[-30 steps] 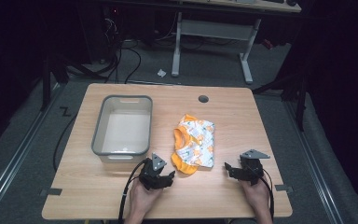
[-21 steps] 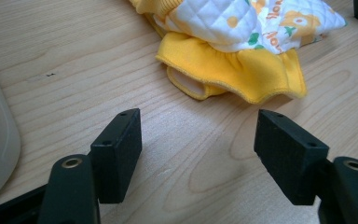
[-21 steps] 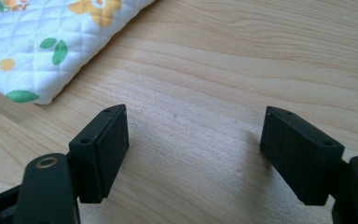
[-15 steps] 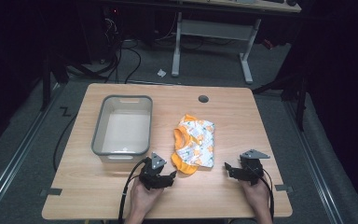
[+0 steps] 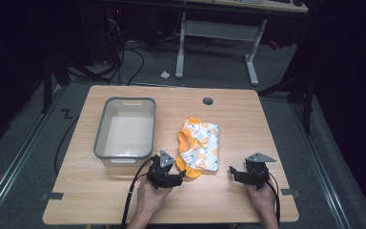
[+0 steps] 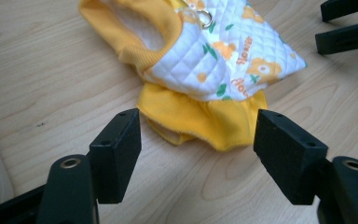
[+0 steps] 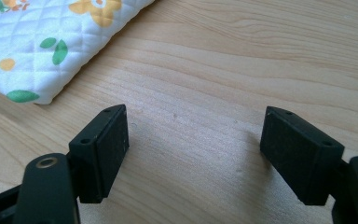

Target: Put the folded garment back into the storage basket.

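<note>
Two black two-jaw grippers rest low over the light wooden tabletop (image 5: 100,200), one in each of the person's hands at the near edge. One small quilted garment (image 5: 198,148), white with orange flowers and green leaves and trimmed in yellow-orange fabric, lies flat near the middle of the tabletop. One empty grey rectangular plastic bin (image 5: 125,132) stands just to its left, apart from it.

The left gripper (image 5: 178,178) has its jaws spread wide with nothing between them. In the left gripper view the garment's yellow hem (image 6: 205,122) lies just ahead of that gripper (image 6: 198,140), between the lines of the two jaws but not touching them.

The right gripper (image 5: 234,172) also stands wide and empty. It sits beside the garment's right corner, over bare wood; in the right gripper view the quilted corner (image 7: 42,60) lies ahead and to the left of its jaws.
</note>
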A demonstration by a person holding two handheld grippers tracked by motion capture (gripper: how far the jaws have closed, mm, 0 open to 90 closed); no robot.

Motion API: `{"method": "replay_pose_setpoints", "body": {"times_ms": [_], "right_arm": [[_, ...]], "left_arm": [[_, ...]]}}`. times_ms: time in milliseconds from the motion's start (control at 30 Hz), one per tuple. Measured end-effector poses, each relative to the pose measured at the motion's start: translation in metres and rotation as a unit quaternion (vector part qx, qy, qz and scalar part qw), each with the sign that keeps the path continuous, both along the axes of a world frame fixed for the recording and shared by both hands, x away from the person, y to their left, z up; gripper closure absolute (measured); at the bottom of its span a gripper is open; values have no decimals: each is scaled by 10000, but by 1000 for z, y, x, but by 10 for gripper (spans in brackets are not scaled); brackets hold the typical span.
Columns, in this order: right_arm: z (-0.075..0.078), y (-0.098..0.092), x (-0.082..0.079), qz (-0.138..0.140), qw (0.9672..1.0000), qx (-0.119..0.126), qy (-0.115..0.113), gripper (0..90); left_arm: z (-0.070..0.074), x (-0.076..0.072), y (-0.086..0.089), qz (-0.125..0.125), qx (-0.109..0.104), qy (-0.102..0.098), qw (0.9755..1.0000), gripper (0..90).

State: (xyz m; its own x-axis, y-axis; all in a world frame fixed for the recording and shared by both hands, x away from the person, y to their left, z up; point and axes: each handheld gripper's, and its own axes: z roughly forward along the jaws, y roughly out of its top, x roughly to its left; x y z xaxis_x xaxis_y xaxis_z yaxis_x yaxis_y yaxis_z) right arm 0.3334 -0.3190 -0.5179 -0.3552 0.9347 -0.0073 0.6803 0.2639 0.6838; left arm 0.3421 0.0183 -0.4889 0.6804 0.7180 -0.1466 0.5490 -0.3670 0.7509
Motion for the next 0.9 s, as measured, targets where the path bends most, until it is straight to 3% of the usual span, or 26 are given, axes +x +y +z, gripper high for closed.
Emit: {"method": "replay_pose_setpoints", "body": {"times_ms": [433, 900], "right_arm": [[0, 0, 0, 0, 10000, -4, 7, 237], [0, 0, 0, -3, 10000, 0, 5, 236]], "left_arm": [[16, 18, -15, 42, 34, -73, 10000, 321], [20, 44, -25, 185, 48, 103, 9998, 302]]}}
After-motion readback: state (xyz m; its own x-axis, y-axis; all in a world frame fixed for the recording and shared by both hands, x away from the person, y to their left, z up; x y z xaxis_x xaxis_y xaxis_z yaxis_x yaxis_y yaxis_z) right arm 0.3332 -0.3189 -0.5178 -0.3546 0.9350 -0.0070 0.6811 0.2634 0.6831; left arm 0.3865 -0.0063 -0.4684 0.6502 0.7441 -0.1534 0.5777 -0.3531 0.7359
